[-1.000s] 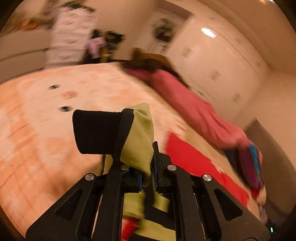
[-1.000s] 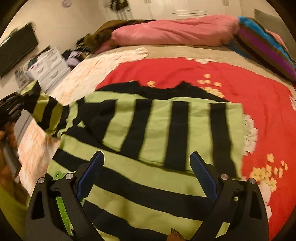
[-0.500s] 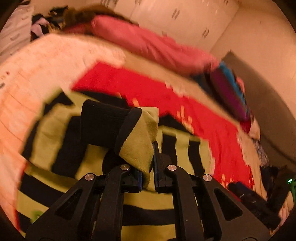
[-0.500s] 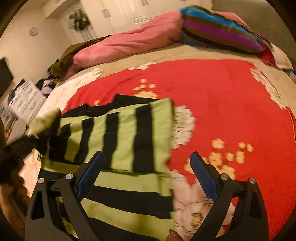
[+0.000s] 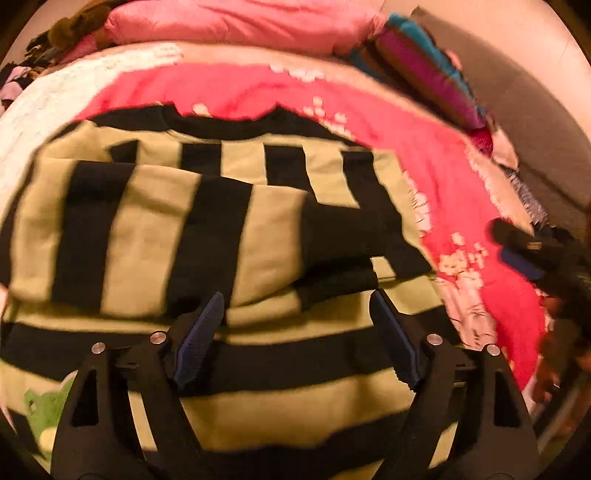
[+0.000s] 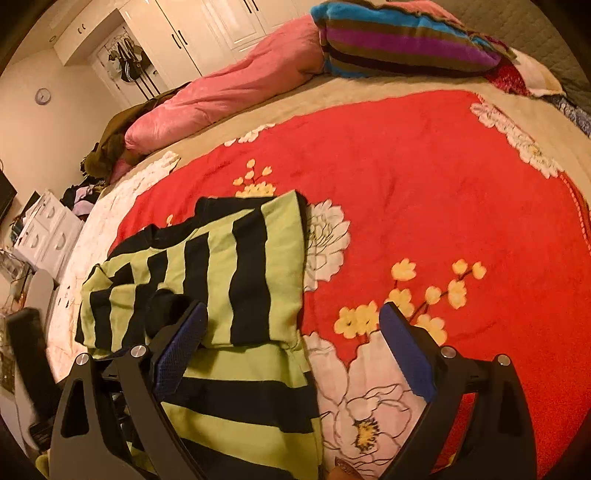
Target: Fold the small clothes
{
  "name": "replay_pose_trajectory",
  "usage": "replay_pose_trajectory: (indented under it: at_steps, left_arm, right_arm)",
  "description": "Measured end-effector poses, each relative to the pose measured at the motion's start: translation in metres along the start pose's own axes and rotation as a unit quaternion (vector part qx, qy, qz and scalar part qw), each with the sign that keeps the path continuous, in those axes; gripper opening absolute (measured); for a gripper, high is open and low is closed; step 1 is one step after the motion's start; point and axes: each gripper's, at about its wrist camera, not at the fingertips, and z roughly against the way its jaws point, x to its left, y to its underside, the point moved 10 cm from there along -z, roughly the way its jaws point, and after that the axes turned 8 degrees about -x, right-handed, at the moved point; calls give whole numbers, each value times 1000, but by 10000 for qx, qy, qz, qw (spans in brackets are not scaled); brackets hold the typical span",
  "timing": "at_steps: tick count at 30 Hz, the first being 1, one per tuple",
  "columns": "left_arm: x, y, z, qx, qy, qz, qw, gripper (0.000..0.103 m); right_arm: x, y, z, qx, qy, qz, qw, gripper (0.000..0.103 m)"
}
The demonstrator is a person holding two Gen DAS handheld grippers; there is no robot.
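A green-and-black striped sweater (image 5: 207, 236) lies flat on the red flowered blanket (image 5: 461, 206). One sleeve (image 5: 155, 240) is folded across its chest, with the black cuff (image 5: 340, 229) near the right side. My left gripper (image 5: 295, 299) hovers over the sweater's lower half; its jaws are opening and hold nothing. In the right wrist view the sweater (image 6: 243, 266) sits at the lower left. My right gripper (image 6: 293, 310) stands open over the sweater's right edge and the blanket (image 6: 424, 184), with nothing in it. It also shows at the right edge as the right gripper (image 5: 524, 251).
A pink duvet (image 6: 229, 92) and a striped pillow (image 6: 399, 40) lie along the far side of the bed. White drawers (image 6: 48, 232) and a heap of clothes (image 6: 85, 192) stand left of the bed. Wardrobe doors (image 6: 207, 33) line the back wall.
My left gripper carried the sleeve from the left across the sweater, lowered it and let go; its jaws went from shut to open. My right gripper shifted right toward the sweater's edge.
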Motion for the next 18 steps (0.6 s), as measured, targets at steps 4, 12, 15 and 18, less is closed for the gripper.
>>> replay_pose_trajectory:
  at_steps: [4, 12, 15, 18]
  left_arm:
    - [29, -13, 35, -620, -507, 312, 9963, 76]
    - [138, -28, 85, -1829, -1617, 1451, 9588, 78]
    - [162, -21, 81, -1821, -1845, 1642, 9518, 78]
    - [176, -16, 77, -1763, -1792, 1916, 9487, 78]
  right_arm:
    - [10, 7, -7, 108, -99, 63, 9999, 93]
    - [70, 26, -35, 815, -1102, -603, 9887, 93]
    - [89, 23, -58, 976, -1154, -726, 9858, 93]
    - [99, 27, -82, 1246, -1008, -630, 9851, 93]
